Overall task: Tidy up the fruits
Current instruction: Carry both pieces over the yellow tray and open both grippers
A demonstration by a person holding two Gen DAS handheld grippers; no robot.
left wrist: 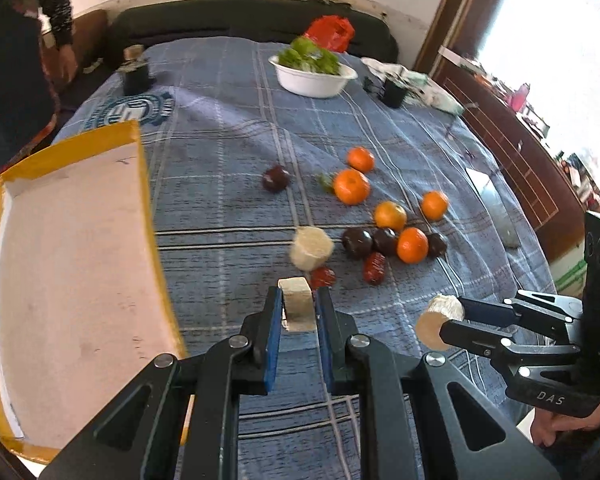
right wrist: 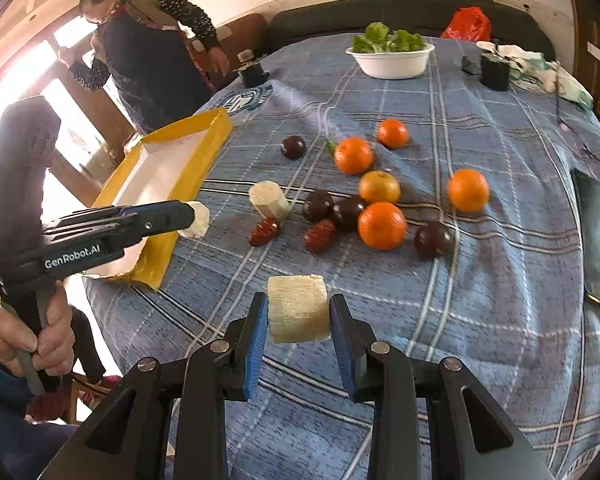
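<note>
My left gripper is shut on a pale peeled cylinder piece, held above the blue checked cloth just right of the yellow-rimmed box. My right gripper is shut on a similar, thicker pale piece nearer the table's front. Each gripper shows in the other's view: the right gripper at the right, the left gripper beside the box. A third pale piece lies on the cloth. Several oranges, dark plums and red dates lie scattered beyond.
A white bowl of greens stands at the far side, with a red bag behind it and black cups nearby. A flat dark phone lies at the right edge. A person stands by the far left corner.
</note>
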